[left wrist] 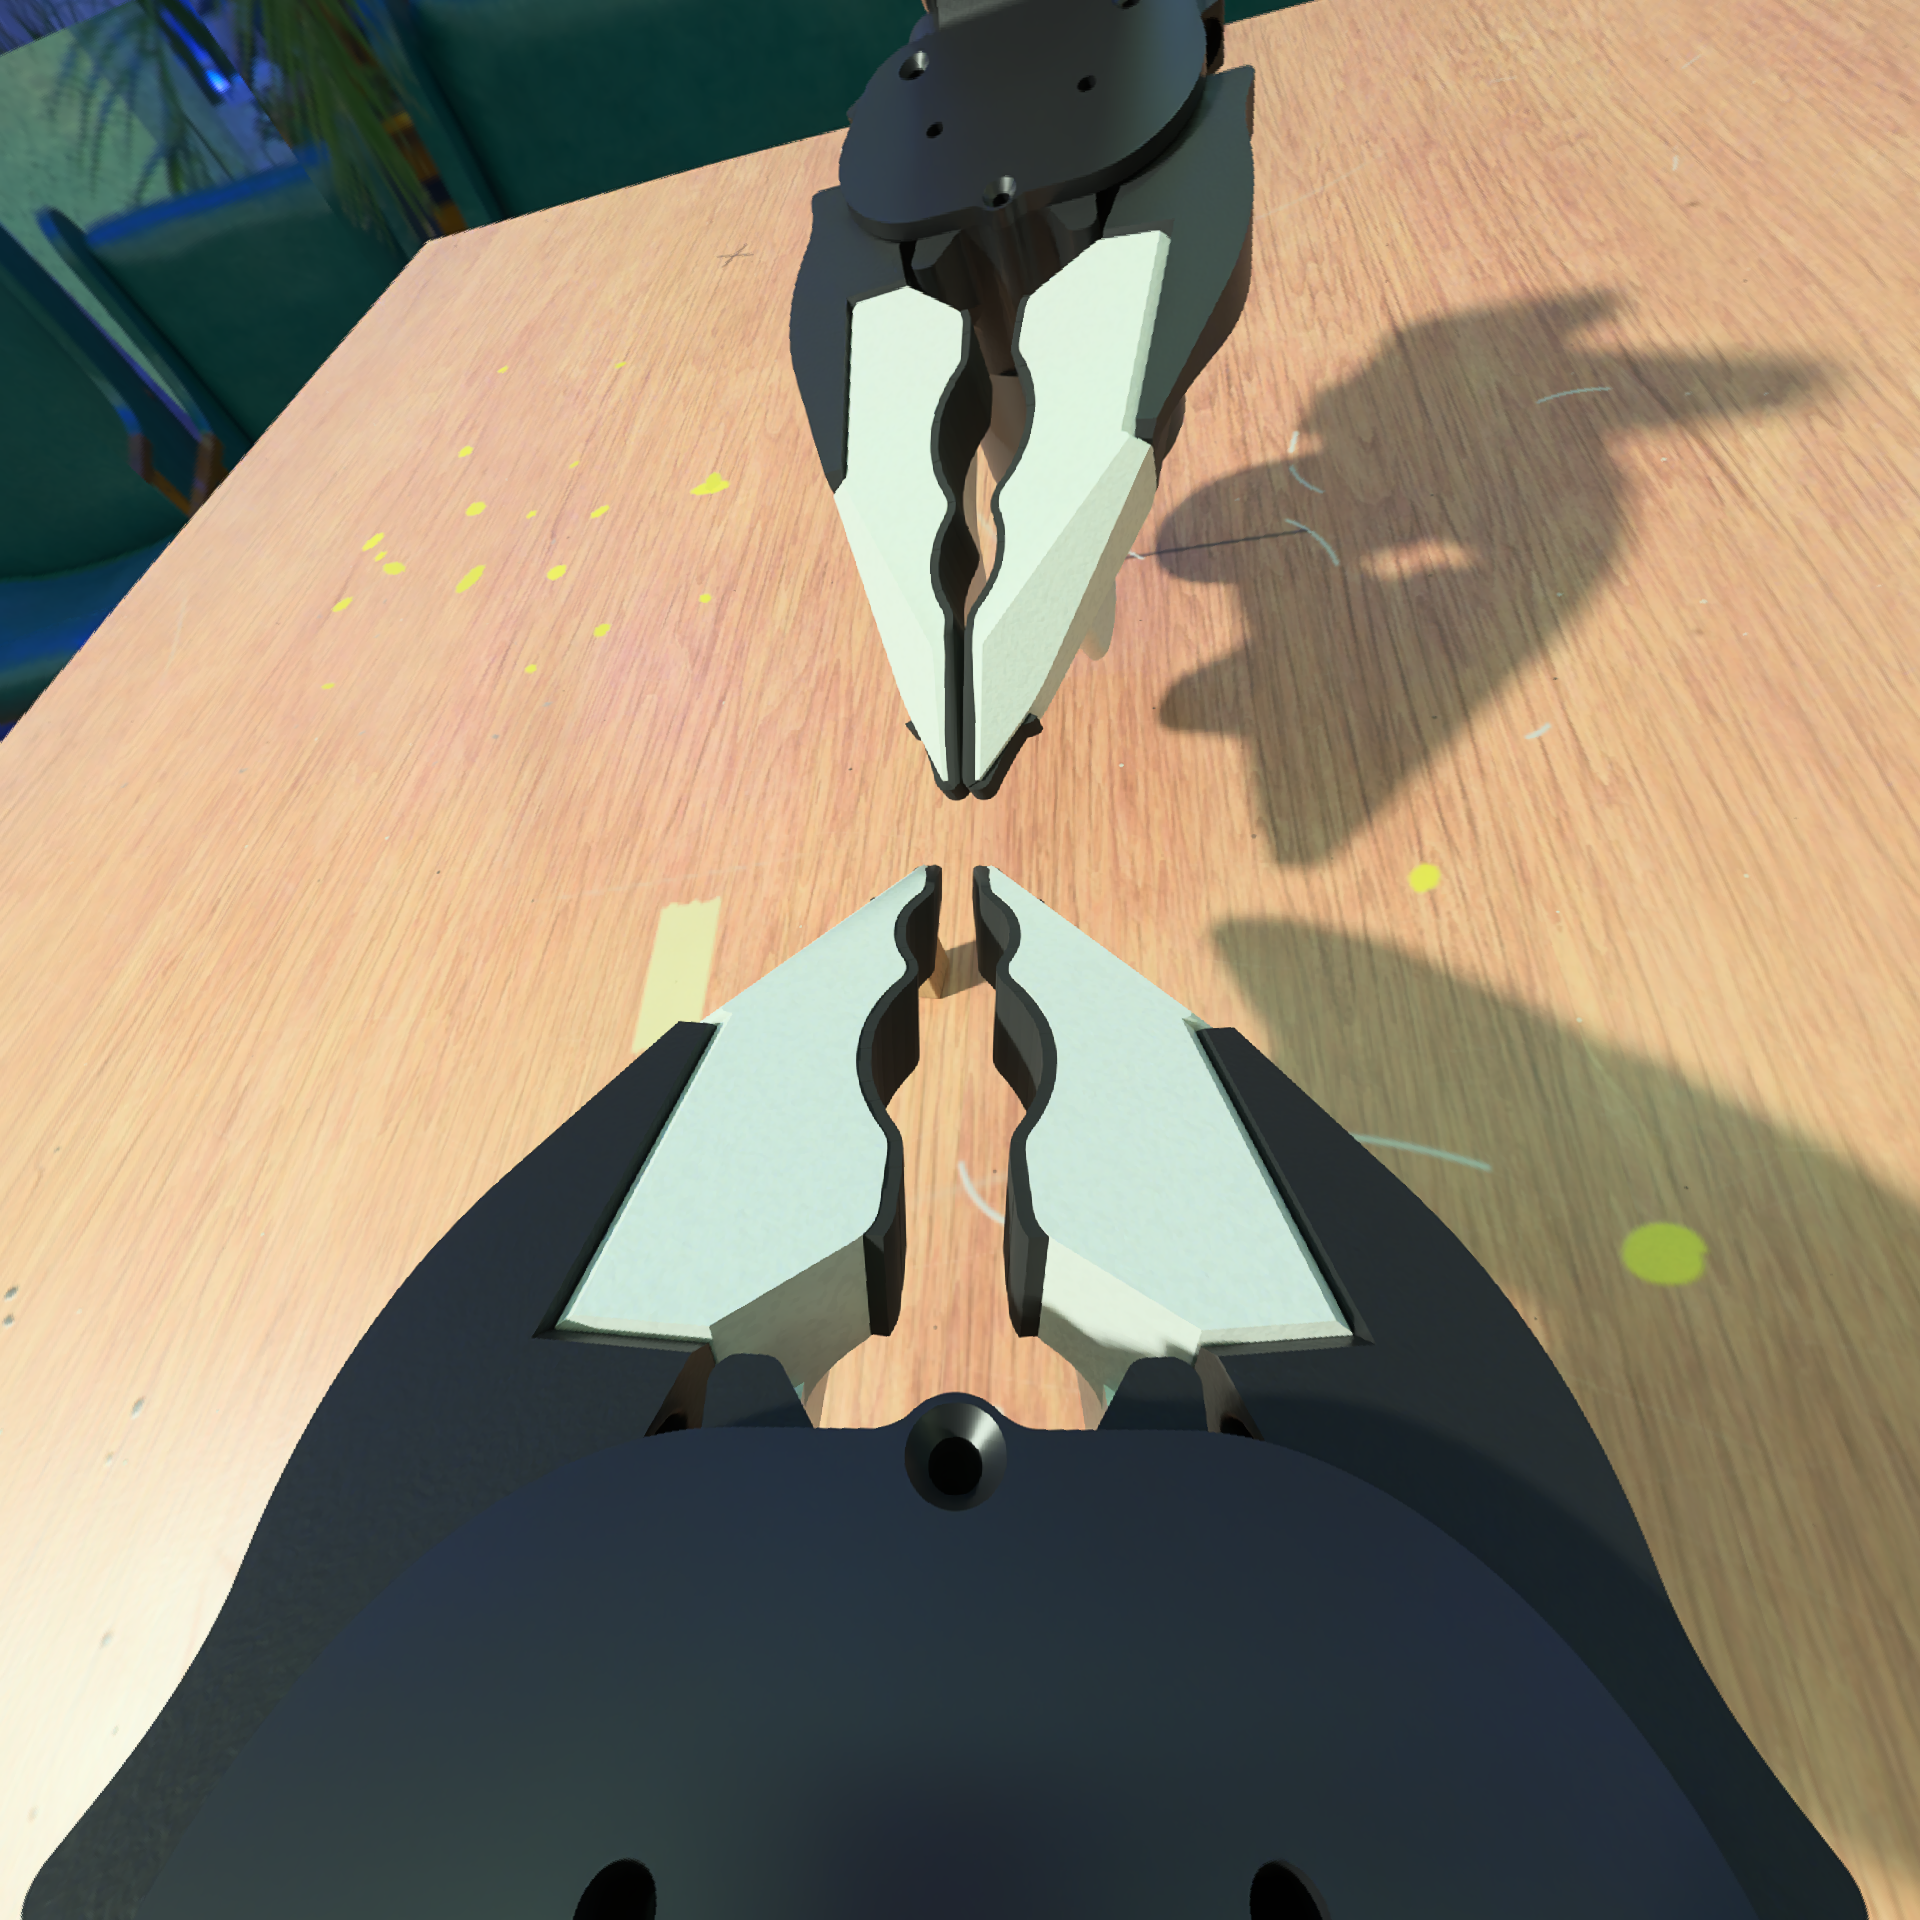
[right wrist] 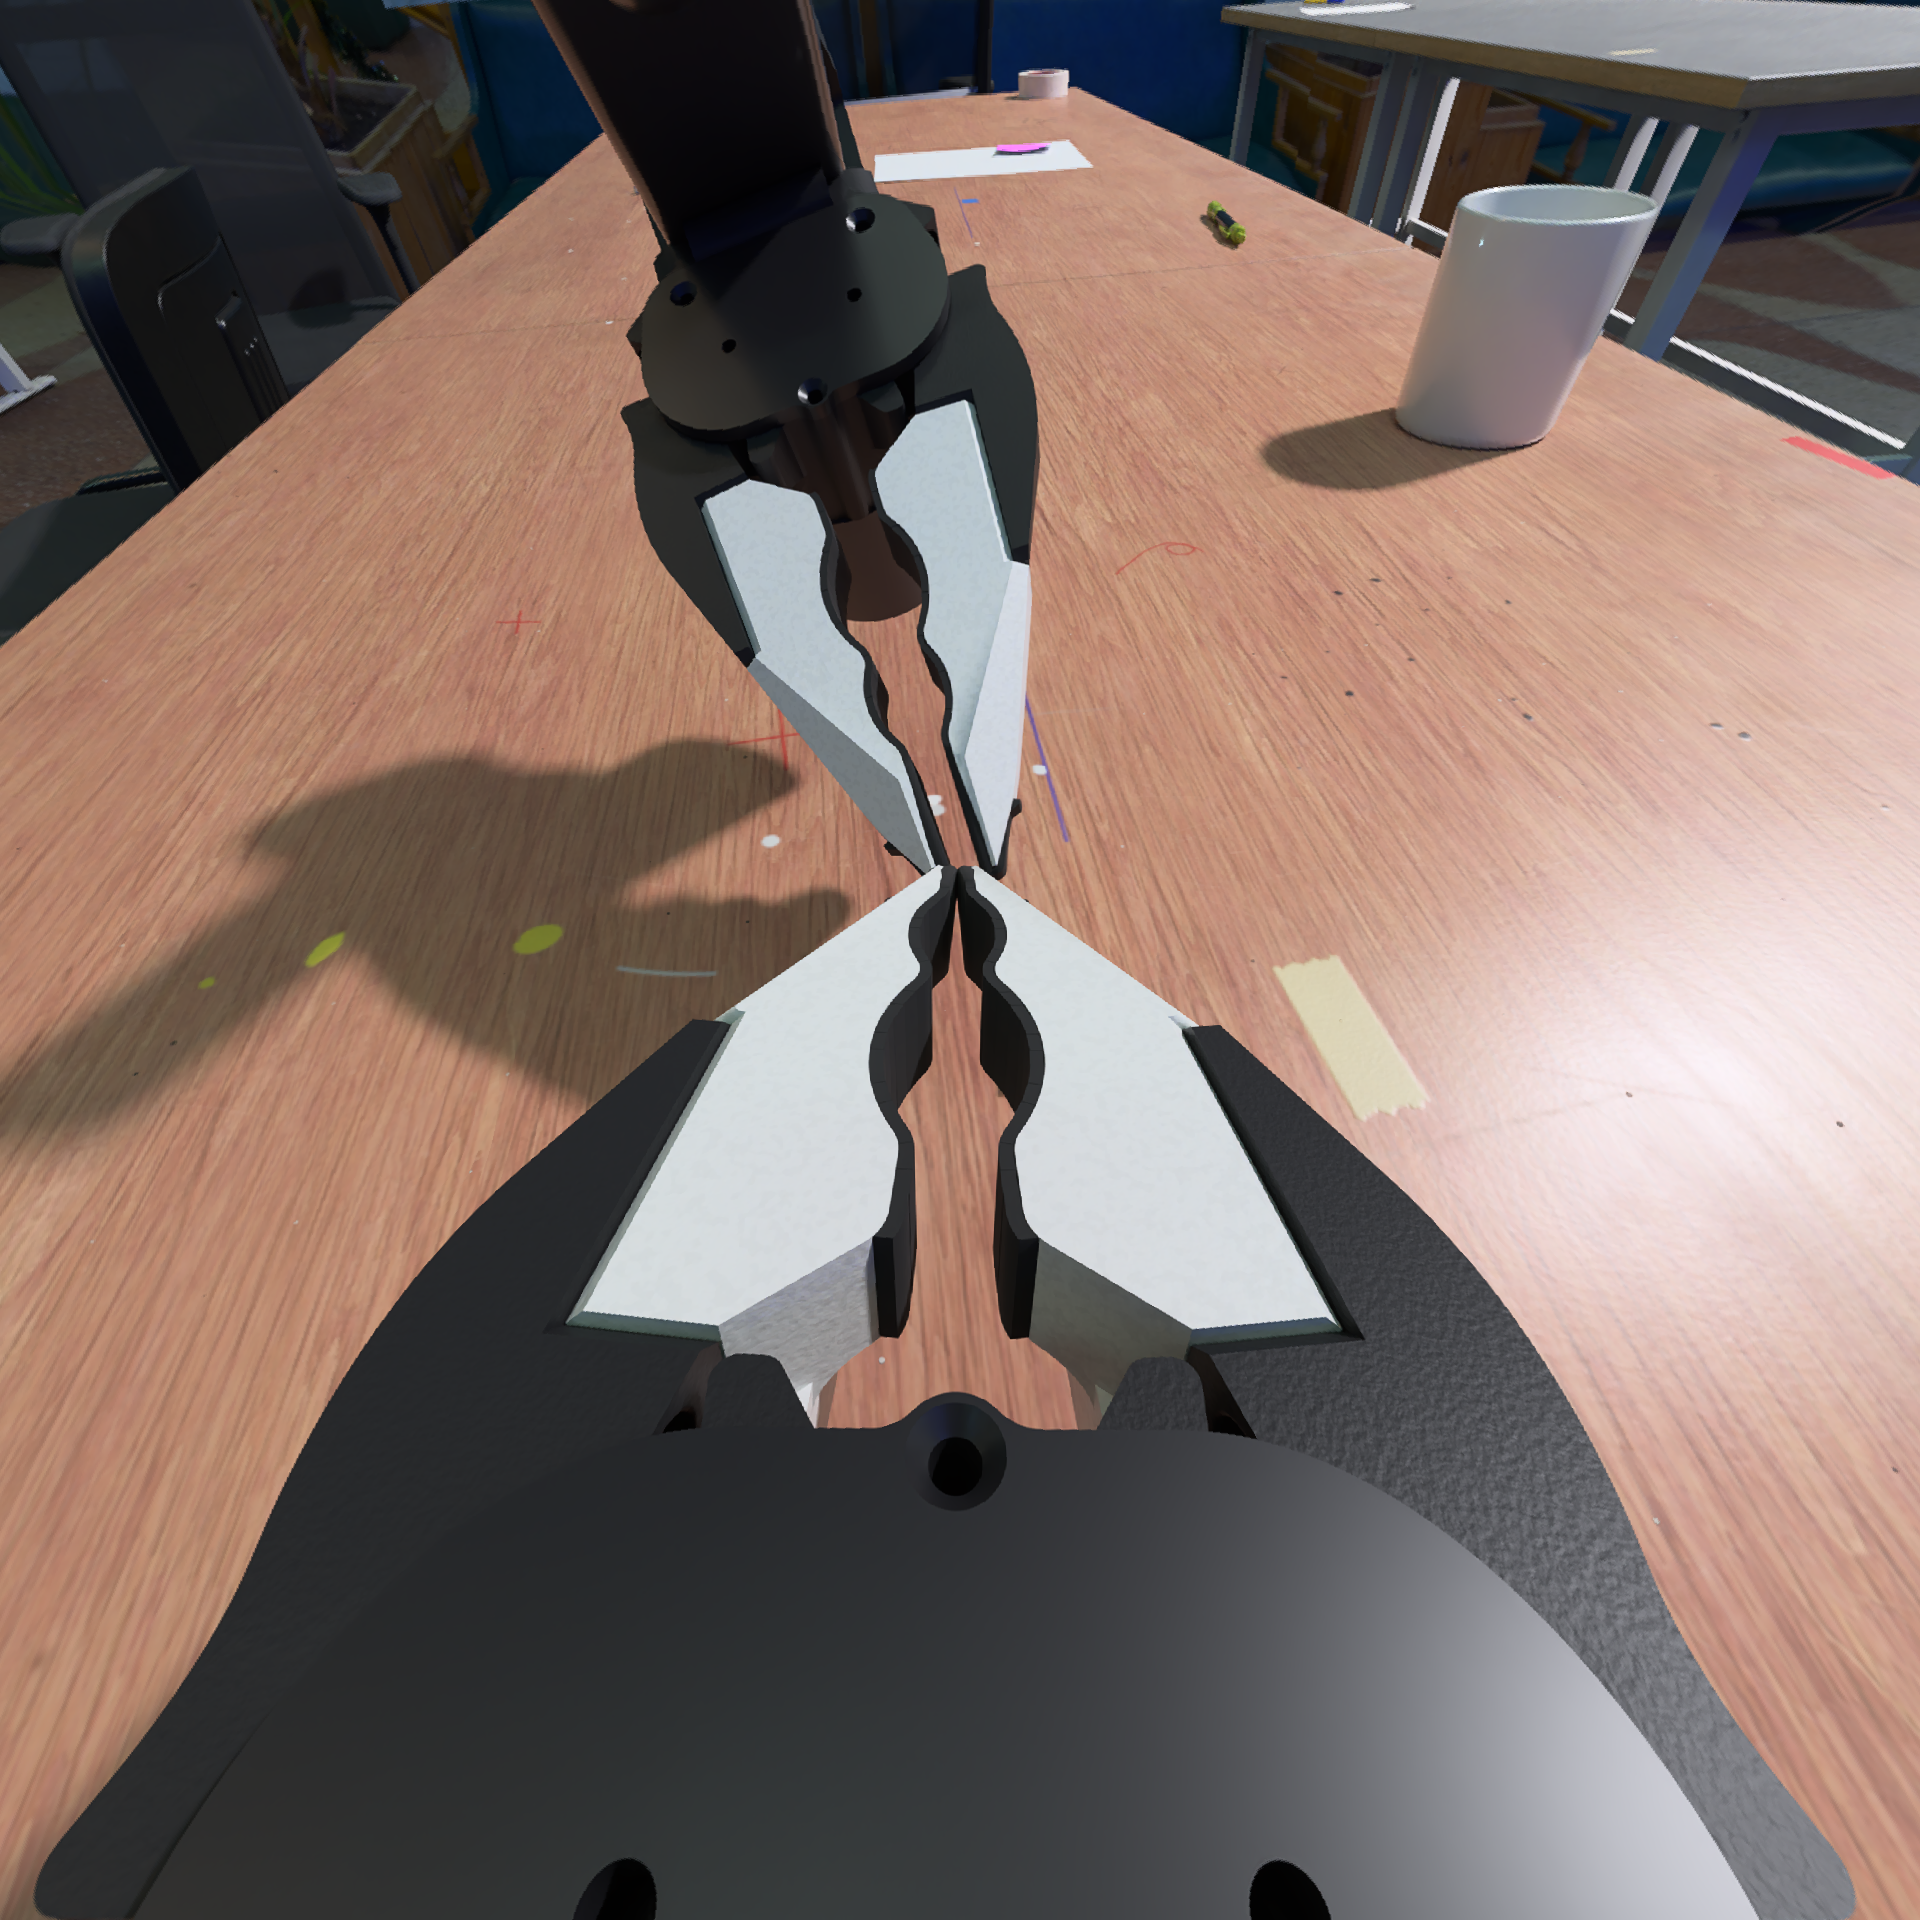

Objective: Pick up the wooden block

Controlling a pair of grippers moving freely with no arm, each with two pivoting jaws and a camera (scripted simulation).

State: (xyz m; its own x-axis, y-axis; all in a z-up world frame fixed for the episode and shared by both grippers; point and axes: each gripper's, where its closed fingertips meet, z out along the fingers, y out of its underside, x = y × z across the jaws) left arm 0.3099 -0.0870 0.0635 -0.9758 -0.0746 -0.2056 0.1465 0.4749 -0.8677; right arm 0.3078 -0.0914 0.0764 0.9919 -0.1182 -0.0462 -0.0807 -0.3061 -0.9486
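A small wooden block (left wrist: 958,966) sits between the pads of my left gripper (left wrist: 956,883), just behind the tips. The jaws are closed on it with a narrow gap, above the wooden table (left wrist: 416,935). My right gripper (right wrist: 954,881) is shut and empty, its tips touching. The two grippers face each other tip to tip, a short way apart. The right gripper shows farther off in the left wrist view (left wrist: 961,790), and the left gripper in the right wrist view (right wrist: 966,857). There the block is hidden behind my right fingertips.
A white mug (right wrist: 1517,312) stands at the far right of the long table. A strip of masking tape (right wrist: 1351,1039) lies flat nearby. A paper sheet (right wrist: 982,161), a tape roll (right wrist: 1044,83) and a small green object (right wrist: 1226,223) lie far back. A dark chair (right wrist: 177,312) stands off the left edge.
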